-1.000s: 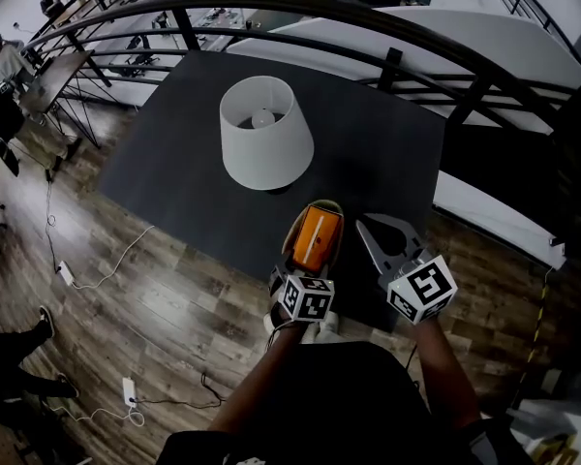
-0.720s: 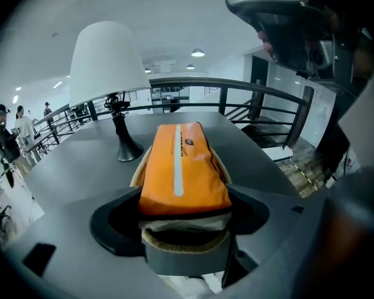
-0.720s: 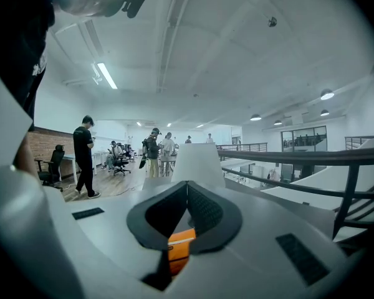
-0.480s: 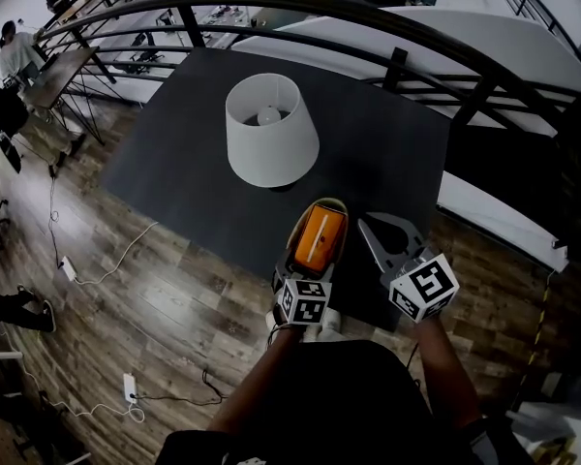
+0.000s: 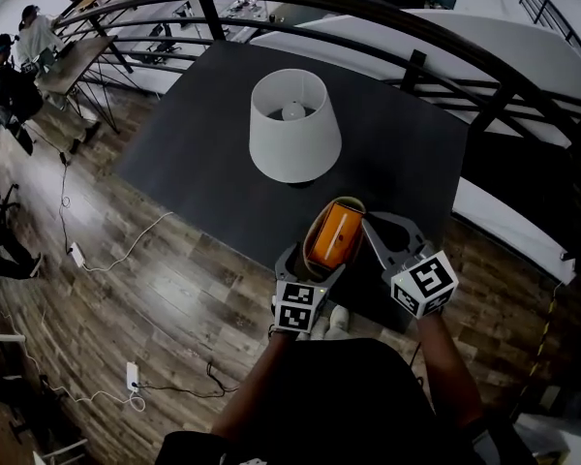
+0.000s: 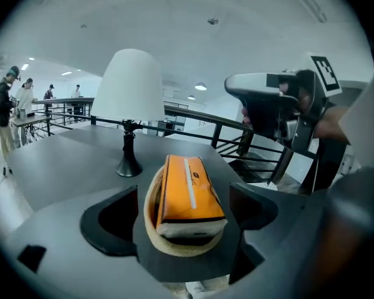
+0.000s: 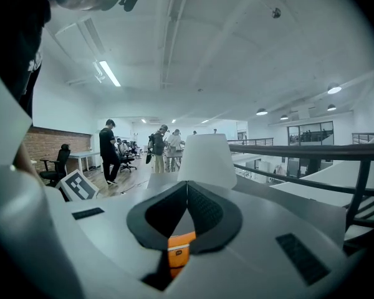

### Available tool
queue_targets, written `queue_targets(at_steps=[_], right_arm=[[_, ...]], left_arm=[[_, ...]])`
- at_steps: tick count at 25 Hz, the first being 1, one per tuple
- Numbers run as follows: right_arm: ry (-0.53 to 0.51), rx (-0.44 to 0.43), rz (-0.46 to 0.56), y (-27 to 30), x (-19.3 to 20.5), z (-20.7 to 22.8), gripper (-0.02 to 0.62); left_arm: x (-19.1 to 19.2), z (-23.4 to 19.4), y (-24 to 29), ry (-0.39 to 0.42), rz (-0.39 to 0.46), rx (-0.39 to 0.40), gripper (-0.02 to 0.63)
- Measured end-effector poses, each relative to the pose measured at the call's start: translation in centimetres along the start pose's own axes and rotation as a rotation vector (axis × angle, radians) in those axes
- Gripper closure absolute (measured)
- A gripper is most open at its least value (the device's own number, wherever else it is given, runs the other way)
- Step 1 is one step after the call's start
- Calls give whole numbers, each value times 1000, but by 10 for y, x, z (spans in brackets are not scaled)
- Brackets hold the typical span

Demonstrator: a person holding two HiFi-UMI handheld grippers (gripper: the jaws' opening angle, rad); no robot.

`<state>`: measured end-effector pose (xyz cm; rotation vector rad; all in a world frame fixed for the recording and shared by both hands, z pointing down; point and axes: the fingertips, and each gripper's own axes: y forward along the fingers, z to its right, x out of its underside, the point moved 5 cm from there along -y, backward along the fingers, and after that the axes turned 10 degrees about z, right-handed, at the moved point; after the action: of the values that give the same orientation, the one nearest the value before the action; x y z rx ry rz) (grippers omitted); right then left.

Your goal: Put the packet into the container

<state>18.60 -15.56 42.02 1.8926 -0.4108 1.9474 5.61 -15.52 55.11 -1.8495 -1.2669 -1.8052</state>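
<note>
An orange packet (image 5: 334,235) (image 6: 188,189) lies lengthwise in a tan oval container (image 5: 342,201) (image 6: 151,199) near the front edge of the dark table (image 5: 203,143). My left gripper (image 5: 315,262) (image 6: 184,212) is open. Its jaws have just been opening, and they stand apart on either side of the container, clear of the packet. My right gripper (image 5: 371,226) (image 7: 187,185) is shut and empty, just right of the container. A corner of the packet (image 7: 181,251) shows under its closed tips.
A white-shaded lamp (image 5: 295,124) (image 6: 129,86) (image 7: 206,157) stands mid-table behind the container. A curved black railing (image 5: 416,27) runs beyond the table's far side. Wooden floor with cables (image 5: 107,260) lies left, and people stand at desks far left.
The left gripper's jaws have spread wider and let go of the packet, and the gripper has lifted and drawn back a little. The packet stays in the container. The right gripper edged closer to the container.
</note>
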Motion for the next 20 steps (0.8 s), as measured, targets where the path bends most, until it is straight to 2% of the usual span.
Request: queue_targets(at_steps=[4,8,11,14,20], right_arm=[[3,-23,-1,12,2,-7,591],[12,-35,0,22,5,-11,591],[12,-47,-2,29,7,-15,591],[7,-51,-13,34,10,-19,591],[-8,-52,-68,44,29,-24,591]], left_arm=[[-15,-16,-15,2,44,-46,263],[-31,-28,-30,11,100,-52,444],[-41,-37,-39,29,138,-53,542],[-49,-45,-47,36,169,-58,598],[-56,-59,-61,25,201,-69,598]])
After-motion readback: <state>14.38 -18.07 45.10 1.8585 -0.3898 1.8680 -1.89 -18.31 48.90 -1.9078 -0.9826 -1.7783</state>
